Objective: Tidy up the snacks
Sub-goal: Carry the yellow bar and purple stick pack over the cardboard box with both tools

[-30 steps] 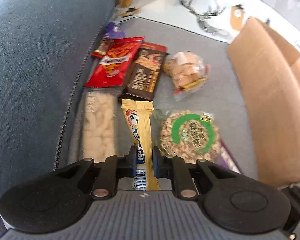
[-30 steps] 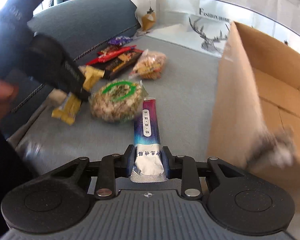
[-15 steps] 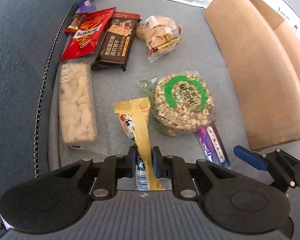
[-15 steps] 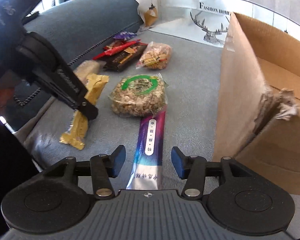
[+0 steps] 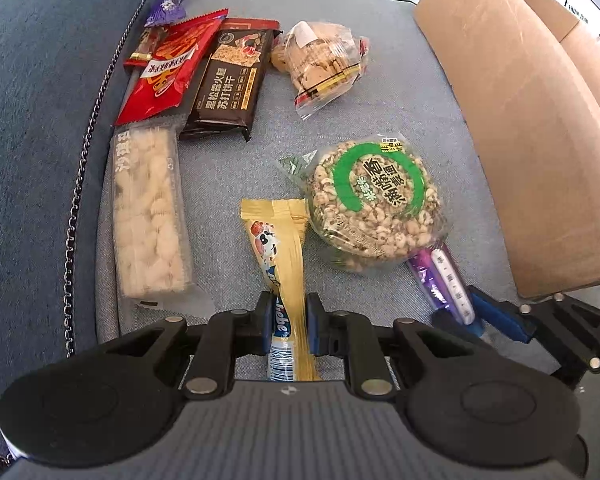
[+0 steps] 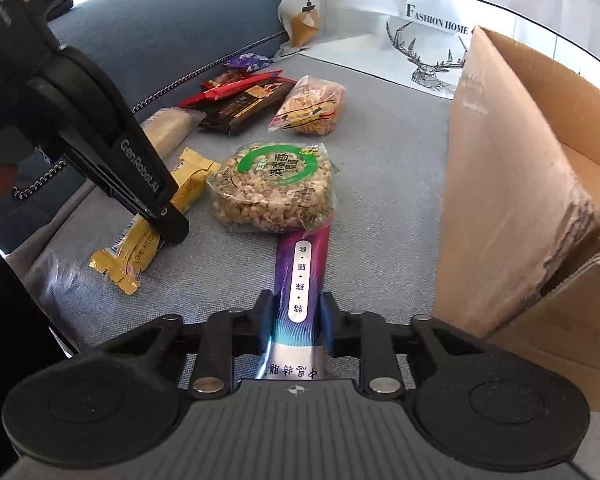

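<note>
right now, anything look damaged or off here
The cardboard box is damaged: its near corner is torn and crumpled, with ragged edges folded inward. Also, the purple stick pack has its far end tucked under the round puffed-grain cake, so lifting it may drag the cake.

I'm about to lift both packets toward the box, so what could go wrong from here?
1. The purple stick packet has its far end tucked under the round puffed-grain cake; lifting may drag the cake along.
2. The right gripper is closing on the packet's near end only, so it may slip or droop.
3. The left gripper pinches the yellow wafer bar near one end; the two grippers sit close and could bump.
</note>
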Motion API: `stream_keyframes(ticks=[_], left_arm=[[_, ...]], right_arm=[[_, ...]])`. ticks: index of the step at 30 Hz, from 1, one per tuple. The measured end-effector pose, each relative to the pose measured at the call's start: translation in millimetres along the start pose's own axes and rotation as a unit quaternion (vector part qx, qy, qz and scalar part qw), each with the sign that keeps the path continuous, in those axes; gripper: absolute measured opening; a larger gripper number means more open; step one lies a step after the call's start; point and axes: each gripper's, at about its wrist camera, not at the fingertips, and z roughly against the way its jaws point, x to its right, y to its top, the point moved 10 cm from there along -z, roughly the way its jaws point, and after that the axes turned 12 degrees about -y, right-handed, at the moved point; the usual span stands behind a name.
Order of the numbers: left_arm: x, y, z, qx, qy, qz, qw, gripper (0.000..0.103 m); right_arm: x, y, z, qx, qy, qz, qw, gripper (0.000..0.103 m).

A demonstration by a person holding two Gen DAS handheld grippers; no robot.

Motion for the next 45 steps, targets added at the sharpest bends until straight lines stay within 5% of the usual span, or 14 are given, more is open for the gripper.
stream_keyframes(ticks=[9,19,28,39,45], left_arm=[[3.0,3.7,21.2,0.065,-0.009,0.003,0.9978,0.015],[4.9,11.0,63.9,0.176,-0.023,0.003,0.9841,0.015],[9.8,13.9,81.1,0.21,-0.03,0.0,0.9772,0.015],[28.5,18.2,92.4,0.234,-0.031,-0.026,0.9714,0.015],[46.6,25.6,102.3,0.249,-0.022,-0.047,0.9671,0.015]], right_arm=[[9.6,7.6,31.5,0.035,-0.017,-0.02,0.999,0.018],[19.1,17.2,71.8,0.099,-0.036,-0.028,0.994,0.018],[31.5,33.2,119.8,0.176,-0.03,-0.042,0.983,0.018],[118.3,95.5,169.9,0.265,-0.053,-0.089,0.959,0.018],[173.6,108.4,156.4,0.283,-0.088,-0.108,0.949,0.018]])
